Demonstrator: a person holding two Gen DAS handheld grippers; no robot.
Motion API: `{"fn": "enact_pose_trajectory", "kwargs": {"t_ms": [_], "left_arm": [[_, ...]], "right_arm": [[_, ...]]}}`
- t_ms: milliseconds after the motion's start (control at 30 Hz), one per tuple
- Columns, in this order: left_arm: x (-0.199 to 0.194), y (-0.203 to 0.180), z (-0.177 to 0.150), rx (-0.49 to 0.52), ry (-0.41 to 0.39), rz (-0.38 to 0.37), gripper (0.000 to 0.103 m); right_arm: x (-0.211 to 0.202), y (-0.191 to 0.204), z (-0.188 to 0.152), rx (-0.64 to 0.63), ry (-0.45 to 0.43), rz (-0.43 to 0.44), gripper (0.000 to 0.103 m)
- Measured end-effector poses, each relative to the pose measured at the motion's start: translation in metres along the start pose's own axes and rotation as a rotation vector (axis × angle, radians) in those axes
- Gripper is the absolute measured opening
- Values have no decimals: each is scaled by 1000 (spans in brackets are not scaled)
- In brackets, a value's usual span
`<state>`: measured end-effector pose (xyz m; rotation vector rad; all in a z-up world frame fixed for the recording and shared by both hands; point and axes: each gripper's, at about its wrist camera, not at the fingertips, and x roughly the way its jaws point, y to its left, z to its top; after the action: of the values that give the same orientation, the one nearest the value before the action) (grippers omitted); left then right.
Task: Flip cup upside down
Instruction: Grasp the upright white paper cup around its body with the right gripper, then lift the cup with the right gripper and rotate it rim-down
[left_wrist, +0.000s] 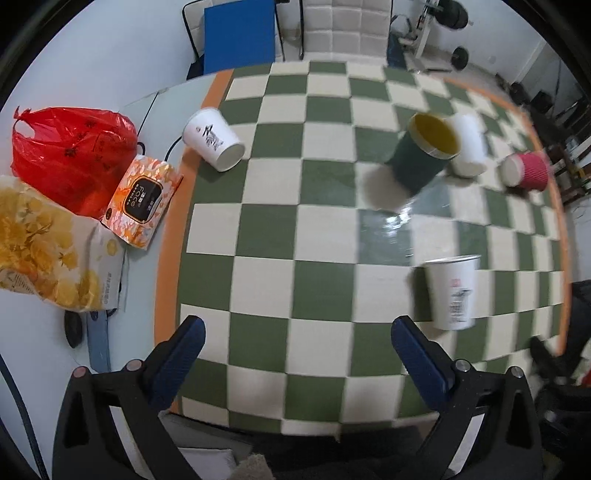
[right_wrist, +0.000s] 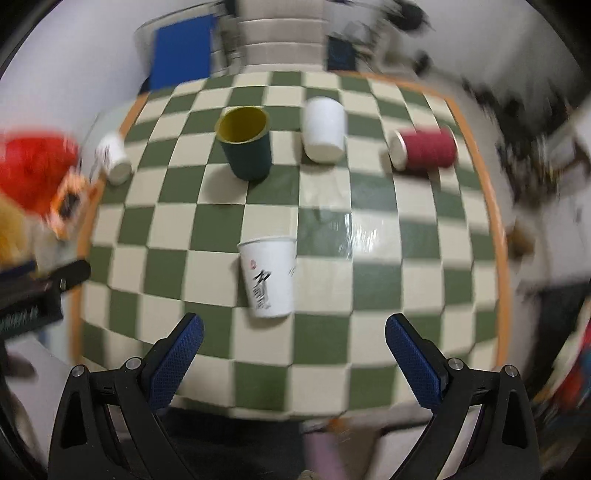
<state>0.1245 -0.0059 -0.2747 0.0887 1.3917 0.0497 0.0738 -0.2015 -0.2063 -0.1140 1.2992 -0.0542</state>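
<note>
A white paper cup with print stands upright on the checkered mat, just ahead of my right gripper, which is open and empty. The same cup shows right of my left gripper, also open and empty. A dark green cup with a yellow inside stands upright farther back. A plain white cup, a red ribbed cup and a printed white cup lie on their sides.
The green and cream checkered mat has an orange border. Left of it on the white table lie a red plastic bag, an orange tissue pack and a yellow flowered package. A blue chair stands behind.
</note>
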Motion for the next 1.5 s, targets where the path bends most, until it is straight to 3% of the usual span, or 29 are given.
{"fn": "enact_pose_trajectory", "kwargs": {"t_ms": [167, 333, 467, 567, 700, 867, 967, 1233, 1267, 1433, 1500], "left_arm": [[65, 1, -7, -19, 129, -8, 103], [98, 0, -18, -109, 188, -16, 103], [116, 1, -23, -189, 232, -28, 103], [125, 5, -26, -235, 247, -20, 103], [132, 11, -27, -273, 257, -12, 103], [138, 17, -30, -297, 268, -15, 103], [140, 17, -32, -293, 273, -13, 103], [144, 15, -25, -283, 274, -20, 103], [142, 19, -25, -281, 273, -19, 103], [141, 14, -26, -267, 270, -26, 103], [141, 13, -24, -255, 269, -26, 103]], "right_arm": [[27, 47, 10, -580, -10, -239, 101], [77, 90, -35, -1354, -27, -493, 100], [112, 89, -83, -1886, -86, -589, 100], [133, 75, -110, -2218, -119, -616, 100], [156, 53, -128, -2534, -171, -635, 100], [179, 38, -122, -2714, -191, -653, 100], [189, 33, -113, -2756, -182, -655, 92], [206, 32, -102, -2804, -182, -653, 83], [206, 35, -117, -2804, -181, -656, 82], [212, 39, -116, -2792, -175, -657, 71], [213, 43, -118, -2781, -169, -656, 70]]}}
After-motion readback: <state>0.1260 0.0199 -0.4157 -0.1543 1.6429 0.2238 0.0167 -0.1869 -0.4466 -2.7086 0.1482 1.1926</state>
